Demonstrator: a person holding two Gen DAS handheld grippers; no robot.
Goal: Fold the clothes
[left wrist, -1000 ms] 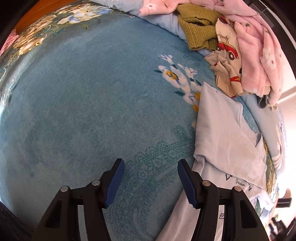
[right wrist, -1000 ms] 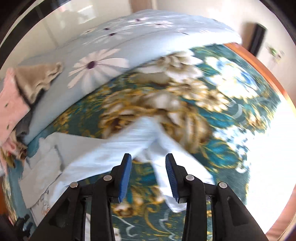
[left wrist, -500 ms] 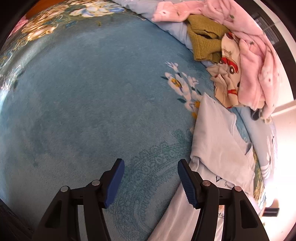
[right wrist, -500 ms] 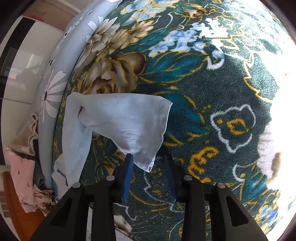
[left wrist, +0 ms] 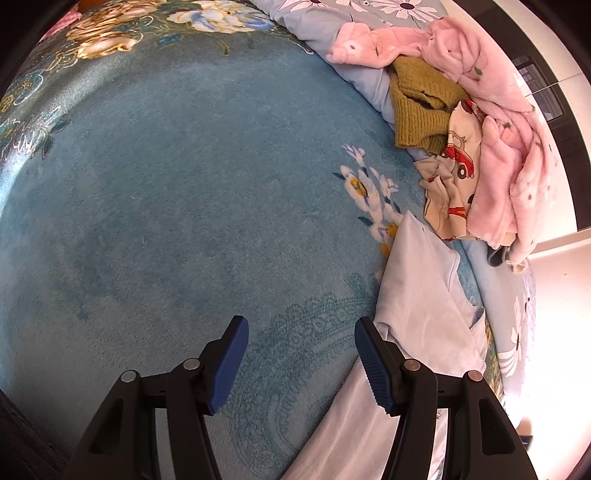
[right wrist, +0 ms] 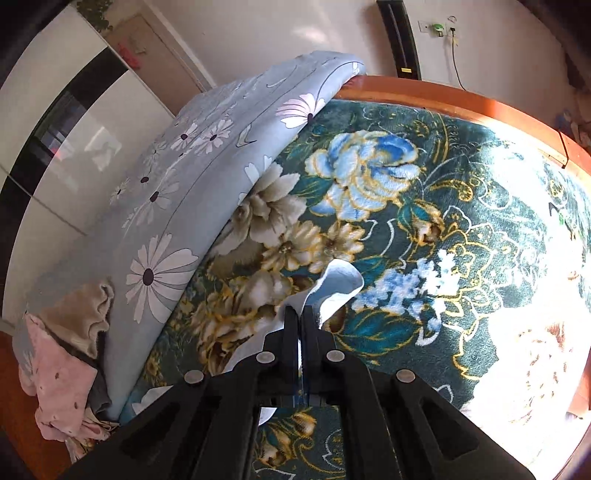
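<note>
The left gripper (left wrist: 299,354) hangs over a plain stretch of the blue blanket (left wrist: 177,206) with its blue-padded fingers spread wide and nothing between them. Just to the right of its right finger lies the pale blue garment (left wrist: 424,295), spread flat on the blanket with one folded layer on top of another; its lower part runs down past the finger toward the bottom edge of the view. Beyond the garment, at the far right of the blanket, is a heap of other clothes: a pink fleece piece (left wrist: 495,122), an olive knitted sweater (left wrist: 421,103) and a cream piece printed with red cars (left wrist: 461,162), all resting against a grey-blue quilt with white daisies (left wrist: 354,22). The right gripper (right wrist: 300,314) is clamped tight on a piece of the pale blue garment (right wrist: 340,284), the cloth curling up and out past the fingertips (the pads themselves are pressed so close that no gap shows). Below it the blanket is dark teal with big cream, blue and gold flowers (right wrist: 369,173). The daisy quilt (right wrist: 177,206) lies along the left side of that view, with the pink and beige clothes bunched at its near end, and an orange wooden bed edge (right wrist: 461,103) runs along the far side.
</note>
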